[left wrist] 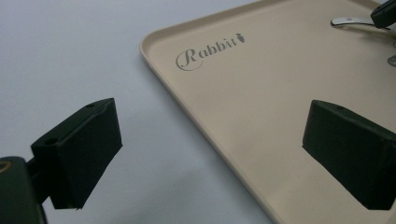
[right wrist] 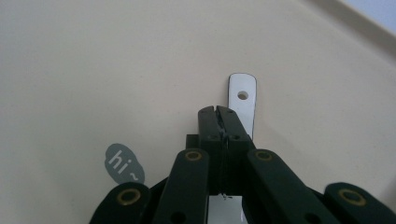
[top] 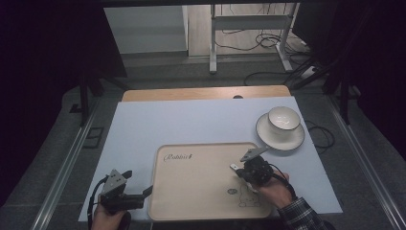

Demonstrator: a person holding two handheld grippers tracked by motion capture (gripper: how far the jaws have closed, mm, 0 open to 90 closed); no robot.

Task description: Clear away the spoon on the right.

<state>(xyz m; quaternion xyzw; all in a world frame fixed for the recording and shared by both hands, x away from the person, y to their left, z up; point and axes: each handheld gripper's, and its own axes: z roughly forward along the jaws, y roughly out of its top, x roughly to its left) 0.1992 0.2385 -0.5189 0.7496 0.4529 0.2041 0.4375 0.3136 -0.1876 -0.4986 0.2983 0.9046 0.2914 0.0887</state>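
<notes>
A beige tray (top: 201,182) printed with "Rabbit" and a rabbit drawing lies at the table's front. Over its right half, my right gripper (top: 242,171) is shut on a white spoon (right wrist: 243,95). The spoon's handle end, with a small hole, sticks out past the jaws just above the tray (right wrist: 93,70). My left gripper (top: 146,191) is open at the tray's left rim. In the left gripper view its jaws (left wrist: 215,154) straddle that rim of the tray (left wrist: 261,84) with nothing between them. The spoon (left wrist: 348,21) and the right gripper (left wrist: 385,14) show at the top right there.
A white bowl (top: 283,120) stands on a white saucer (top: 268,139) at the right, just beyond the tray's far right corner. The tray rests on a pale blue mat (top: 191,122) over a wooden table. Cables and a metal stand lie on the floor behind.
</notes>
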